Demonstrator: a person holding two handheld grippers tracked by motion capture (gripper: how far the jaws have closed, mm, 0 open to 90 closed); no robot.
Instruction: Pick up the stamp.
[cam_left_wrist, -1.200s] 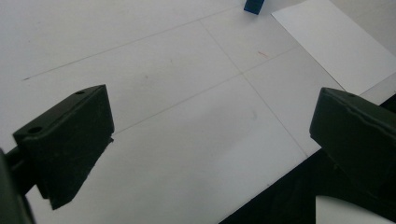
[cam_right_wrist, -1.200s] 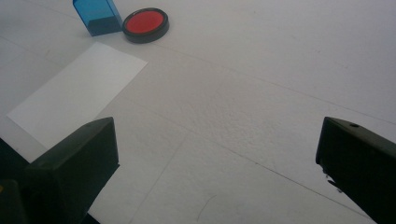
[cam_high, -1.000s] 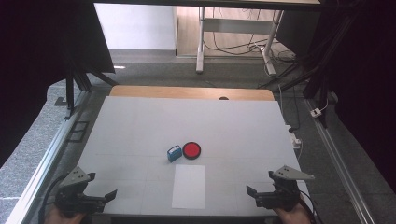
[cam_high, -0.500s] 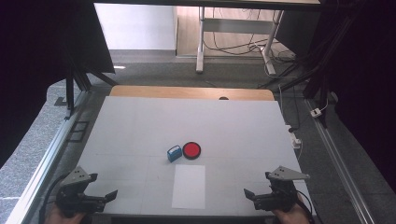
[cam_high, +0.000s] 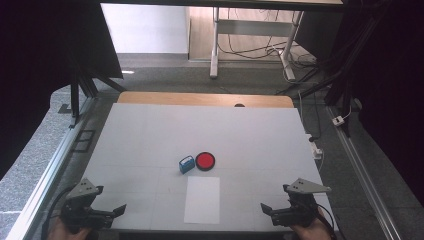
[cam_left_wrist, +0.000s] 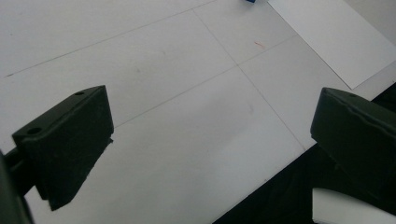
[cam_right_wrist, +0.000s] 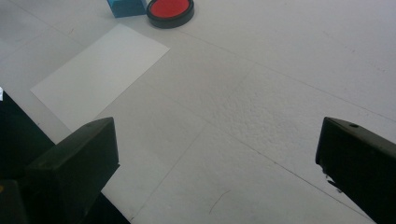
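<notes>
My left gripper (cam_high: 117, 210) rests at the table's (cam_high: 150, 130) near corner, jaws wide and empty. At centre, a blue stamp (cam_high: 186, 164) touches a red ink pad (cam_high: 205, 161), just beyond a white paper sheet (cam_high: 202, 199). My right gripper (cam_high: 266, 210) waits wide apart, also empty. I judge the stamp wants a square, upright grasp, clear of the pad.

Left gripper (cam_high: 116, 210) low at the near left corner, held in a hand (cam_high: 62, 229), fingers (cam_left_wrist: 70, 140) spread wide, pointing inward. Right gripper (cam_high: 267, 210) low at the near right corner, held in a hand (cam_high: 312, 231), fingers (cam_right_wrist: 74, 163) spread wide, pointing inward. Both empty.
</notes>
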